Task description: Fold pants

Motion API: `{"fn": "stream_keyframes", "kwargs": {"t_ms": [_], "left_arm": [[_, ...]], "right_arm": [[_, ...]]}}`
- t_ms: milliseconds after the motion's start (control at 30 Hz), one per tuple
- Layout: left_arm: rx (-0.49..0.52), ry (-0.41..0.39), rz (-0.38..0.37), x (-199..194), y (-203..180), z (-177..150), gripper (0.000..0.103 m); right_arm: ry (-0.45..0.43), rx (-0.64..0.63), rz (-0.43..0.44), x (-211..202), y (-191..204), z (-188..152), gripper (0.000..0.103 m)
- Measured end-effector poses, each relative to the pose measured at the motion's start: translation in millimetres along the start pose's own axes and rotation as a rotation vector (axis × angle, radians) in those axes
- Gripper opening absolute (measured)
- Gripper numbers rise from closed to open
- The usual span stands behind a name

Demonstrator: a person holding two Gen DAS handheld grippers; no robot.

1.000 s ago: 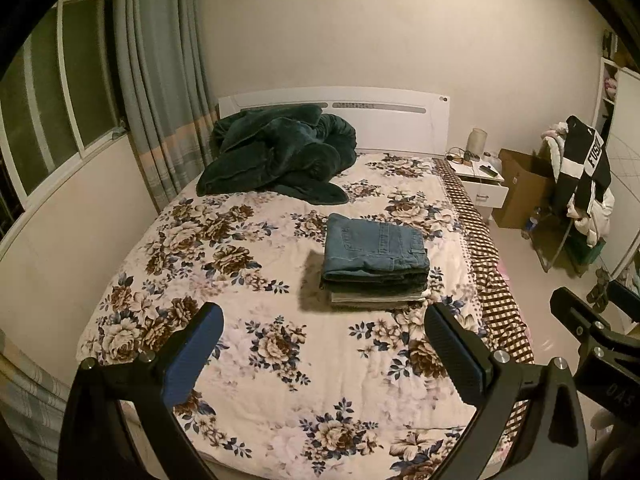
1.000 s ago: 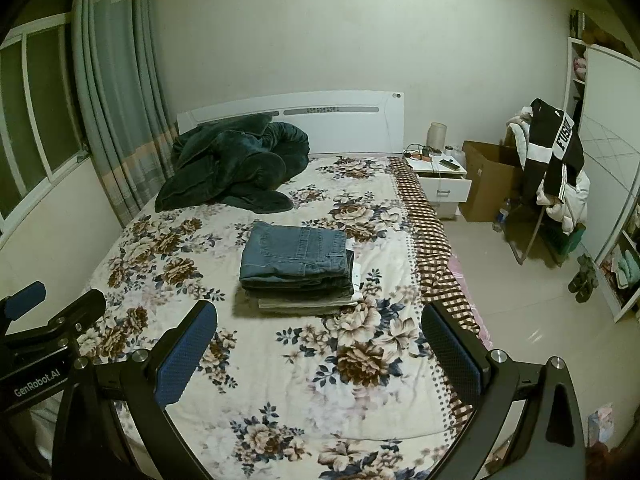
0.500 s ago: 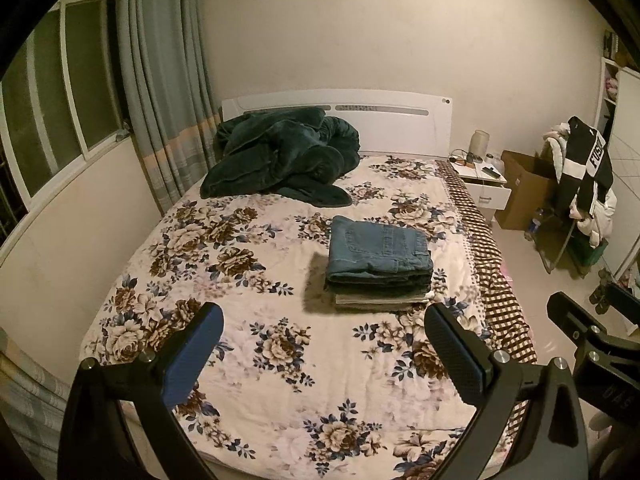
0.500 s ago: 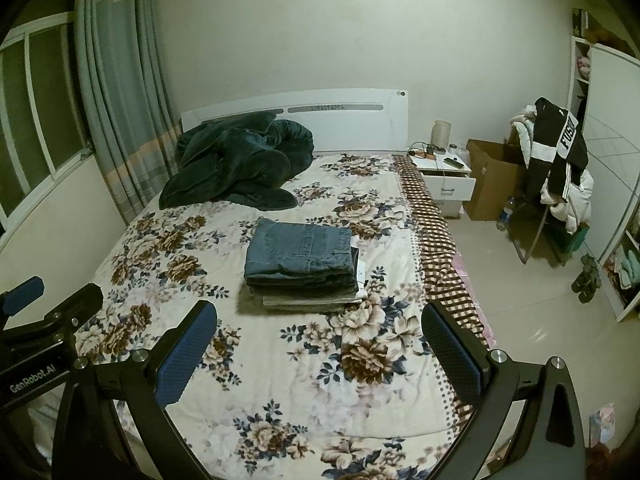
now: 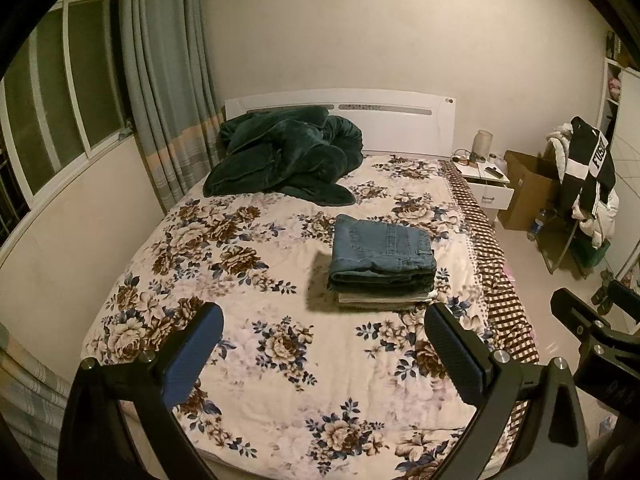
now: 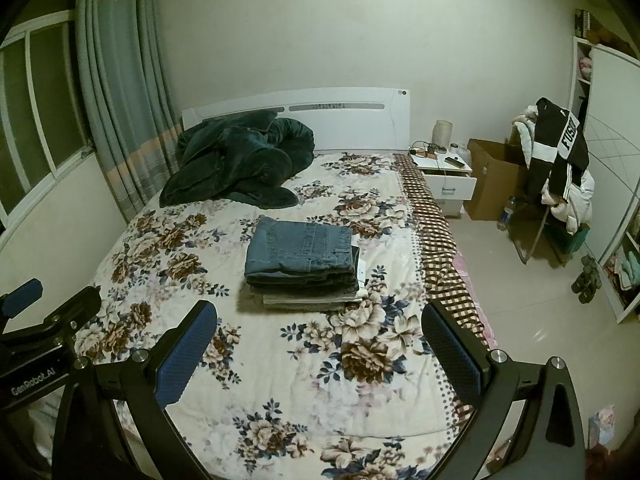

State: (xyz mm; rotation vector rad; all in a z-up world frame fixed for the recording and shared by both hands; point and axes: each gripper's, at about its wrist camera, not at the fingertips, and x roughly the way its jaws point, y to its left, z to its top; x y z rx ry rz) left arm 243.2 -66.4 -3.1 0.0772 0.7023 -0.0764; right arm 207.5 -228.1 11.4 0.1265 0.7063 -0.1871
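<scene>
Folded blue jeans [image 5: 382,250] [image 6: 302,250] lie on top of a small stack of folded pants in the middle of the floral bed [image 5: 256,280] [image 6: 168,240]. My left gripper [image 5: 324,346] is open and empty, held over the foot of the bed well short of the stack. My right gripper [image 6: 320,344] is also open and empty, at about the same distance from the stack. The right gripper shows at the right edge of the left wrist view, and the left gripper at the left edge of the right wrist view.
A dark green blanket [image 5: 286,152] is heaped by the white headboard. A wall with a window and curtain [image 5: 168,80] runs along the bed's left side. To the right stand a nightstand [image 6: 448,178], a cardboard box [image 6: 494,178] and a rack of clothes [image 6: 560,168] on the tiled floor.
Both grippers have drawn back and risen slightly from the bed, so the stack sits a little farther off. Both stayed open and empty.
</scene>
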Motion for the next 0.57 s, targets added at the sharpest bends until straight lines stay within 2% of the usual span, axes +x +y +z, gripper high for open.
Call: {"fn": "stream_keyframes", "kwargs": {"t_ms": [567], "left_arm": [[0.004,-0.029,0.002,-2.7,-4.4,-1.1,0.103]], "right_arm": [[0.001,0.004,0.001,0.7,1.3,0.1,0.103]]}}
